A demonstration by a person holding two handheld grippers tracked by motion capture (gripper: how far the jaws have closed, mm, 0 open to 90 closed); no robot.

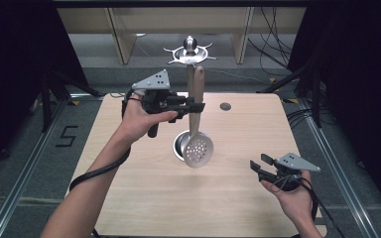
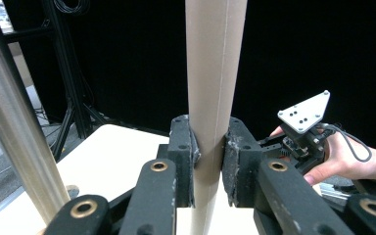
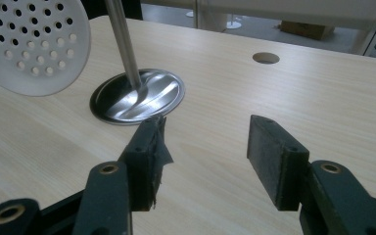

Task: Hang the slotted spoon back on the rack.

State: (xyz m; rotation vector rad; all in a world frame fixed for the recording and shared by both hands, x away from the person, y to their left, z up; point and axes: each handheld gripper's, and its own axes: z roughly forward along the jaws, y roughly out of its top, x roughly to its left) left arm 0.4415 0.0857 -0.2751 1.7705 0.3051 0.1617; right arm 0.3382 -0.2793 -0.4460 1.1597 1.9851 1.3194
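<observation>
The left gripper (image 1: 194, 107) squeezes the wooden handle (image 2: 210, 88) of a skimmer spoon (image 1: 197, 148) between its two black pads. The spoon hangs straight down, and its round bowl full of little holes (image 3: 32, 41) floats just above the table (image 1: 144, 193). Right behind it a shiny metal stand (image 1: 191, 49) goes up from a round metal base (image 3: 139, 95) on the table. The right gripper (image 1: 259, 163) sits low near the table's right edge, well apart from the spoon. Its jaws are wide apart with nothing in them.
</observation>
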